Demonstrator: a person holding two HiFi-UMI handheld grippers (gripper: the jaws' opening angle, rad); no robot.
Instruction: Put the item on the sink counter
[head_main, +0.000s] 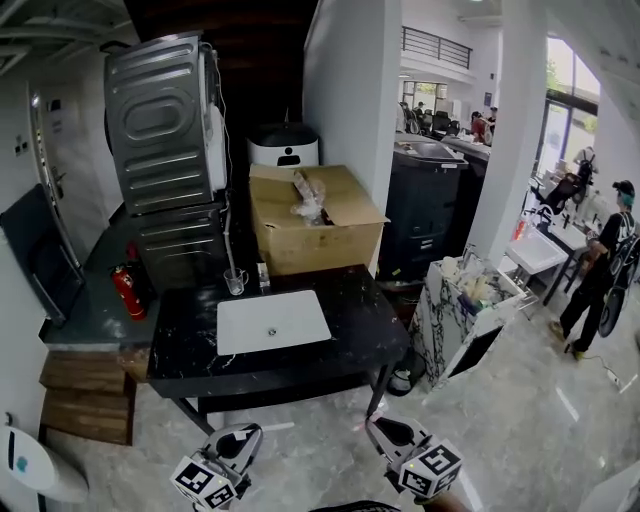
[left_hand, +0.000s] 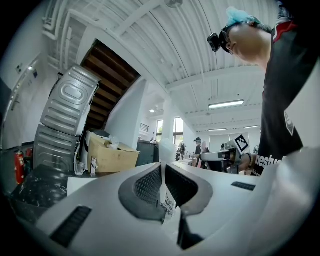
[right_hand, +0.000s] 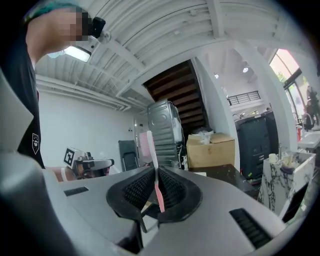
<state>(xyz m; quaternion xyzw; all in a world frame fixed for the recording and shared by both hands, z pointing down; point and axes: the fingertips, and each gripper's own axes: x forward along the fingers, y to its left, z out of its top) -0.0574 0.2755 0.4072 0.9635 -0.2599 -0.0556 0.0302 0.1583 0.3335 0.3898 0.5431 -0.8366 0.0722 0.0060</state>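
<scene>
- Near left, the left gripper (left_hand: 163, 169) has its jaws nearly together, clamped on a thin white printed tube (left_hand: 168, 205). Only its own view shows the grip.
- Near right, the right gripper (right_hand: 154, 171) is closed on a pink toothbrush (right_hand: 158, 192), bristles up. This too is plain only in that gripper's view.
- The head view places both grippers low over the pale floor (head_main: 500, 400), short of the counter (head_main: 180, 350), so neither item rests on it.
- That view alone looks down into the white basin (head_main: 272, 322) set in the black top.
- At the counter's far edge stands a glass (head_main: 235, 282).
- Farther off are a cardboard box (head_main: 312, 235) and, far left, stacked steel machines (head_main: 165, 150).
</scene>
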